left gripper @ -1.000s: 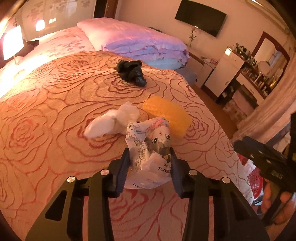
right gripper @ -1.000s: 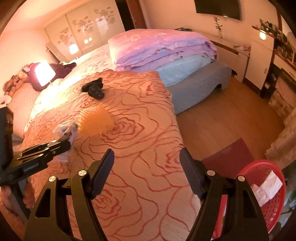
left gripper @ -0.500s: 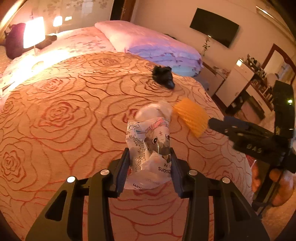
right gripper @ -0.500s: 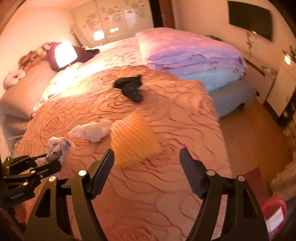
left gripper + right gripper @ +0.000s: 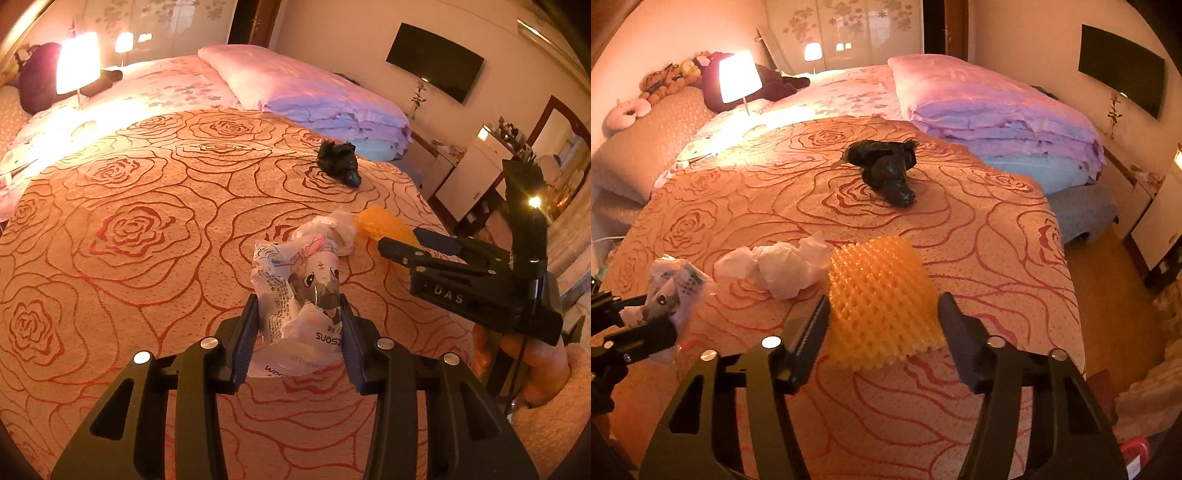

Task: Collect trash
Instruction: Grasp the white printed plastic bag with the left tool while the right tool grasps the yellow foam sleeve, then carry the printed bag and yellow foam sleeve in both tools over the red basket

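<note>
My left gripper (image 5: 298, 308) is shut on a white printed snack wrapper (image 5: 295, 280) and holds it a little above the rose-patterned bedspread (image 5: 129, 229). An orange foam net (image 5: 879, 295) lies on the bed between the jaws of my right gripper (image 5: 884, 317). Those jaws are closing, the pads stand at the net's two sides, and the net does not look squeezed. In the left wrist view the right gripper (image 5: 397, 249) reaches in from the right over the net (image 5: 384, 225). The wrapper (image 5: 676, 284) shows at the left of the right wrist view.
A crumpled white tissue (image 5: 783, 266) lies just left of the net. A black plastic bag (image 5: 886, 170) sits farther up the bed. Folded pink quilts (image 5: 997, 110) and a lit lamp (image 5: 738, 77) stand behind. A red basket (image 5: 1134, 445) peeks in on the floor, bottom right.
My right gripper swung from the bed's edge and the floor over to the orange net, and its jaws narrowed around it. My left gripper shifted sideways, still holding the wrapper.
</note>
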A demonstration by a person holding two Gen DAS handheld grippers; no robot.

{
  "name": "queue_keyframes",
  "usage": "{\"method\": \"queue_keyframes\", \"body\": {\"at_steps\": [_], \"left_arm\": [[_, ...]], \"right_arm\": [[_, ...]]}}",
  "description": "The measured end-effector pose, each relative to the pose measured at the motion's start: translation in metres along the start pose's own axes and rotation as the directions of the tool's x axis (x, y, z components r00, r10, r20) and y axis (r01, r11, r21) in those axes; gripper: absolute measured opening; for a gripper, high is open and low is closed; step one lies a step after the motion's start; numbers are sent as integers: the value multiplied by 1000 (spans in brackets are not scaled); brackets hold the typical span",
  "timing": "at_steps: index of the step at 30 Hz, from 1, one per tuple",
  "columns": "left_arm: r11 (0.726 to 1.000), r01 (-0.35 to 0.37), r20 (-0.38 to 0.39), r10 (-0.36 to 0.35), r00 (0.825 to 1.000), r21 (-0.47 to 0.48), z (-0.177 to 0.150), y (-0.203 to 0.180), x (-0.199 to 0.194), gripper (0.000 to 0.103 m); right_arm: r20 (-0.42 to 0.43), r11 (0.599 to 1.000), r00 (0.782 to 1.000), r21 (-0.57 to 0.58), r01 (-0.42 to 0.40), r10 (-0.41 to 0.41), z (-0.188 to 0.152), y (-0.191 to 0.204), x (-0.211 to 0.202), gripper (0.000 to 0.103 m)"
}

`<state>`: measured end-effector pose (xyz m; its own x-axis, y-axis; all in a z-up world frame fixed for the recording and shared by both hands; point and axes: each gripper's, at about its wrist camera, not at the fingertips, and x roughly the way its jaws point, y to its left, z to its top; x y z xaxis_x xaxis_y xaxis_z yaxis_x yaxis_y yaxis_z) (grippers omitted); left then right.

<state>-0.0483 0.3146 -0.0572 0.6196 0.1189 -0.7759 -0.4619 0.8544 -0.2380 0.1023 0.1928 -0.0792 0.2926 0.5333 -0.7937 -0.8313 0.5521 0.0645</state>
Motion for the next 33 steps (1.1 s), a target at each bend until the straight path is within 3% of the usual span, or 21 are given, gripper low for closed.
{"method": "queue_keyframes", "body": {"at_steps": [9,20,33], "left_arm": [[1000,-3,-4,3,1000,-2,-1,0,2,39],[1000,-4,-3,4,1000,8,1,-4,6,39],[997,26,4,-26,1000,77,9,-33,9,39]], "right_arm": [[6,1000,1000,16,16,-17,-2,-7,-2,32],[27,997,1000,73,-9,7,-16,-11,-24,31],[80,984,996,180,12,-26,-34,-39,-70,31]]}}
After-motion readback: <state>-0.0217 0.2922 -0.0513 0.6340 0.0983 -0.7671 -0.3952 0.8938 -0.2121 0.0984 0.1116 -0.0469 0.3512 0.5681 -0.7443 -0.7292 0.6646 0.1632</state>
